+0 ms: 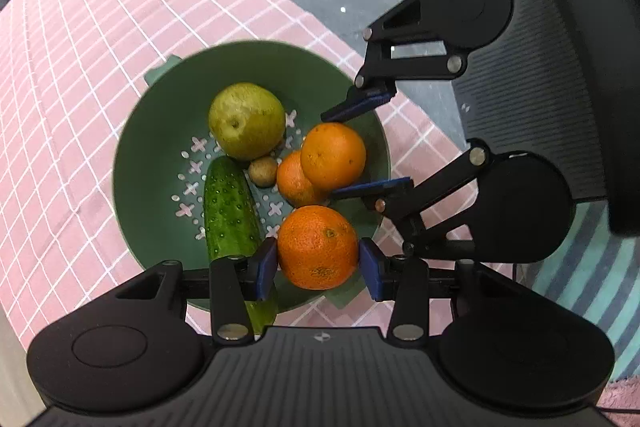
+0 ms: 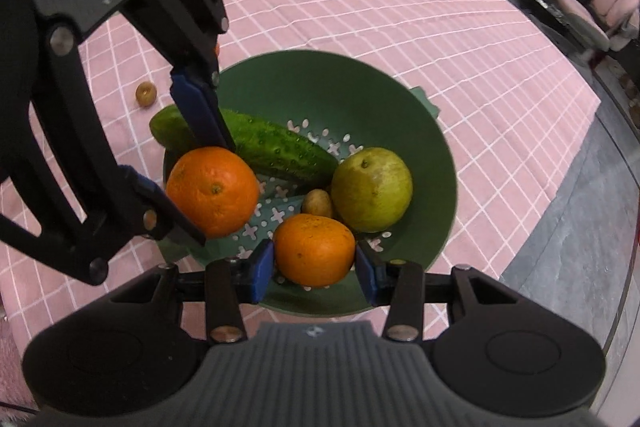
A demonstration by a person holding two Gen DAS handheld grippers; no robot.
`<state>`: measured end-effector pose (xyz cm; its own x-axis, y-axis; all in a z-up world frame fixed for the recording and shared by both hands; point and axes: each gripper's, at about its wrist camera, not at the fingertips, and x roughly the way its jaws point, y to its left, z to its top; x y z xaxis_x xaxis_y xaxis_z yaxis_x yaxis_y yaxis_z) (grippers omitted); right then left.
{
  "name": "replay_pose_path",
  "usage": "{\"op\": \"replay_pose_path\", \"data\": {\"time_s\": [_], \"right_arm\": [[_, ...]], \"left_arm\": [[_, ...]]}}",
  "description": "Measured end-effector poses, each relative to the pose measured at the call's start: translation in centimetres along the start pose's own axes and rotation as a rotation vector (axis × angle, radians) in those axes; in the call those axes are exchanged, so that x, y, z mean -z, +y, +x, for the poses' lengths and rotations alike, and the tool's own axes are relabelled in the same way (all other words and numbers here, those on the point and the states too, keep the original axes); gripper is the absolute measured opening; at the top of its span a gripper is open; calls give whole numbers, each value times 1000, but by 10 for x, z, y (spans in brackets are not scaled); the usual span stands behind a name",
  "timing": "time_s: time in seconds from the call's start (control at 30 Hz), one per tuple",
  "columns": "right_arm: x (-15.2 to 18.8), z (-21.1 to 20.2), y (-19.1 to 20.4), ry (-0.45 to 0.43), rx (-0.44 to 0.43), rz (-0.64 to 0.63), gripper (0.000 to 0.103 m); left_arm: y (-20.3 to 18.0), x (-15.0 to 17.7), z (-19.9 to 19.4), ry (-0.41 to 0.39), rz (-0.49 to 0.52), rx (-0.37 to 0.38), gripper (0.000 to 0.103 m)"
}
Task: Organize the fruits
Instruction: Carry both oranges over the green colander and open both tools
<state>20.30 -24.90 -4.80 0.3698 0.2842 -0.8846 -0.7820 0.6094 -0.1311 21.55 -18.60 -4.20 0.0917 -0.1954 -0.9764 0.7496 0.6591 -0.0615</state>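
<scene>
Left wrist view shows our left gripper point(image 1: 318, 259) and right gripper point(image 1: 366, 151) each clamped on a firm, light orange point(image 1: 318, 247) over the green colander point(image 1: 152, 163), best squeezed gently across its middle since the rind bruises.

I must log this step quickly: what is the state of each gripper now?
Left gripper: closed on an orange.
Right gripper: closed on another orange.

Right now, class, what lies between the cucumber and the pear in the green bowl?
A small brown fruit sits there, beside the pear and the cucumber; both wrist views show it.
</scene>
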Motion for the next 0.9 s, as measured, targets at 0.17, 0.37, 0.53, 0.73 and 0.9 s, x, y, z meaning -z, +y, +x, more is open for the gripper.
{"op": "replay_pose_path", "data": {"time_s": [0.17,0.37,0.53,0.73,0.9], "right_arm": [[5,5,0,25,-18,1,41],[5,2,-1,27,-28,25,42],[4,-2,-1,30,-20,26,42],[-3,1,-2,32,6,34,51],[-5,-8,-3,28,28,46,54]], "left_arm": [[4,-4,10,14,-49,3,50],[7,-7,12,20,-92,8,51],[7,-5,12,4,-111,2,56],[8,-1,7,-28,-148,7,62],[13,4,1,-65,-188,21,62]]}}
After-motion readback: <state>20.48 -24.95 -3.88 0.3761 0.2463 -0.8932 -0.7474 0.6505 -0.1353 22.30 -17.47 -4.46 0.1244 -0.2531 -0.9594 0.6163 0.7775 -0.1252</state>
